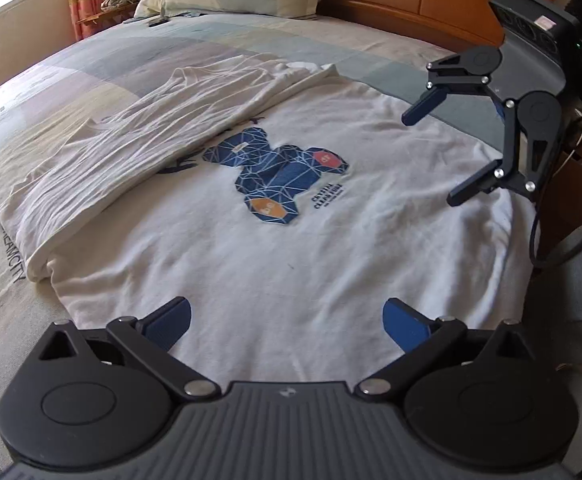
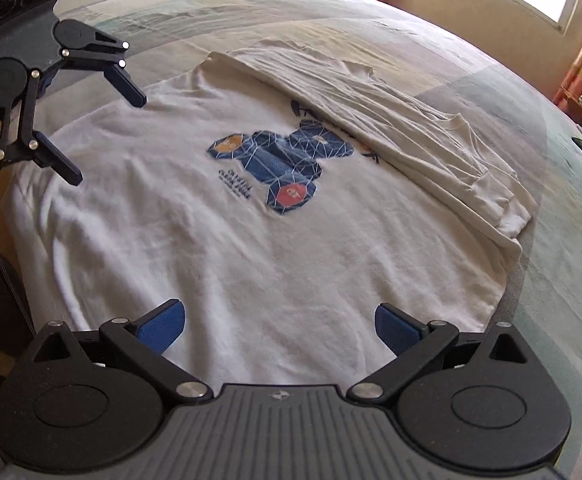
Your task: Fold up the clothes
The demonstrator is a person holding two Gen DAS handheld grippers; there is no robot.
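Shirt half-folded, both grippers spread wide, holding nothing.
White t-shirt lies flat on the bed, far side folded over; left gripper and right gripper above its near edge. We'd judge it light, limp: pinch that edge at its corners.

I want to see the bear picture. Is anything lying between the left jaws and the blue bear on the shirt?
No, only bare white T-shirt cloth lies between the open left gripper and the blue bear print. The left wrist view shows it.
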